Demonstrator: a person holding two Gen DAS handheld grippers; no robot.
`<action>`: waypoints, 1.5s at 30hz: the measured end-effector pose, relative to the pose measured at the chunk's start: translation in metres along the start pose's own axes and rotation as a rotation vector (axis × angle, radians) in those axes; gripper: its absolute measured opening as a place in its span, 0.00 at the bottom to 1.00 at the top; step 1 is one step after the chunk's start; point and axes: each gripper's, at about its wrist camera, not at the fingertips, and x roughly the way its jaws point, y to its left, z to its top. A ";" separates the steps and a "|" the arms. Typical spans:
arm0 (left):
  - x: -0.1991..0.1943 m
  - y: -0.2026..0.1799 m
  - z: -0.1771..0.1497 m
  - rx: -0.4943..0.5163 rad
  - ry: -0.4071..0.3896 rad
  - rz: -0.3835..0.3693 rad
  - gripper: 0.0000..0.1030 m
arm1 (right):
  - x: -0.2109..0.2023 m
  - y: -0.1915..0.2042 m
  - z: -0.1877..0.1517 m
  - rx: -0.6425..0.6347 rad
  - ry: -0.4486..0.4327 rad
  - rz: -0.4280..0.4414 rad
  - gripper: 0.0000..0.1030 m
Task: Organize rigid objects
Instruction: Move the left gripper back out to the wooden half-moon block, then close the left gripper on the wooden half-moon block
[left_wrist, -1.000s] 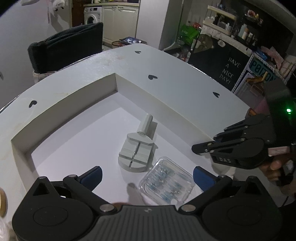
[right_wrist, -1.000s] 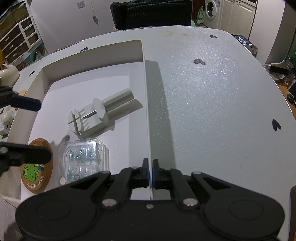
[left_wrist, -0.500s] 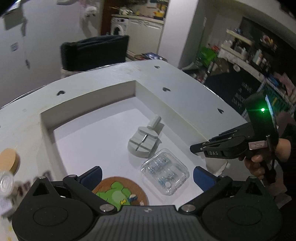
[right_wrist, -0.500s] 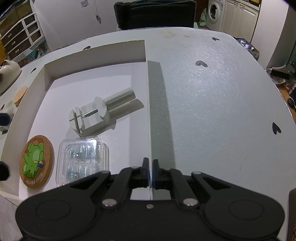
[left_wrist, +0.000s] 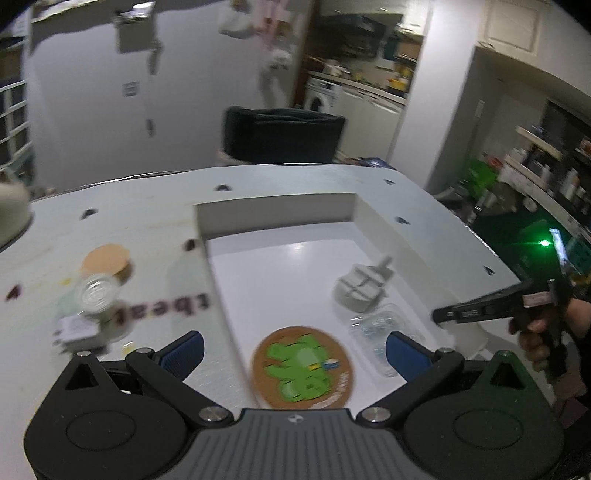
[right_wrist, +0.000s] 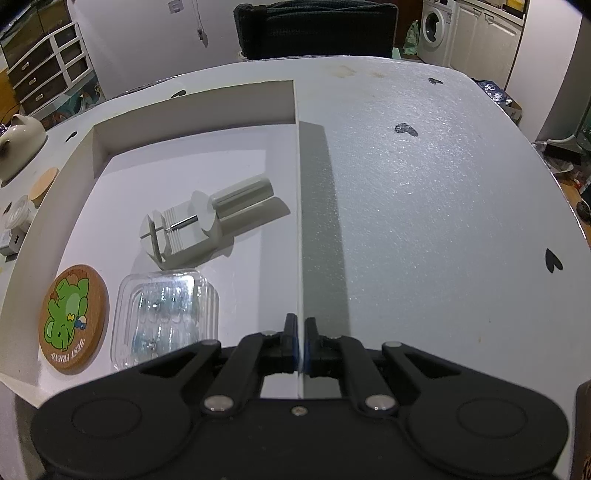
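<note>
Right tongs (right_wrist: 300, 341) pinching tray wall (right_wrist: 298, 221), left tongs (left_wrist: 293, 349) spread wide

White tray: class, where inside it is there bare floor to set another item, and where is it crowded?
Free: the far half of the white tray, between its back wall and the grey tool. Crowded: the near end, with the cork coaster beside the clear case. The right tongs clamp the right wall.

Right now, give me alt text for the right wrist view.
The right tool is shut on the white box's wall. Inside lie a gray watch tool, a clear case and a cork frog coaster.
</note>
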 end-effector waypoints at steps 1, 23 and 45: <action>-0.001 0.004 -0.003 -0.014 0.001 0.016 1.00 | 0.000 0.000 0.000 0.000 0.000 0.001 0.04; 0.014 0.067 -0.070 0.108 0.123 0.123 1.00 | 0.001 -0.001 0.002 0.016 0.008 0.005 0.04; 0.067 0.093 -0.046 0.213 0.177 0.045 1.00 | 0.005 -0.001 0.005 0.053 0.020 -0.013 0.05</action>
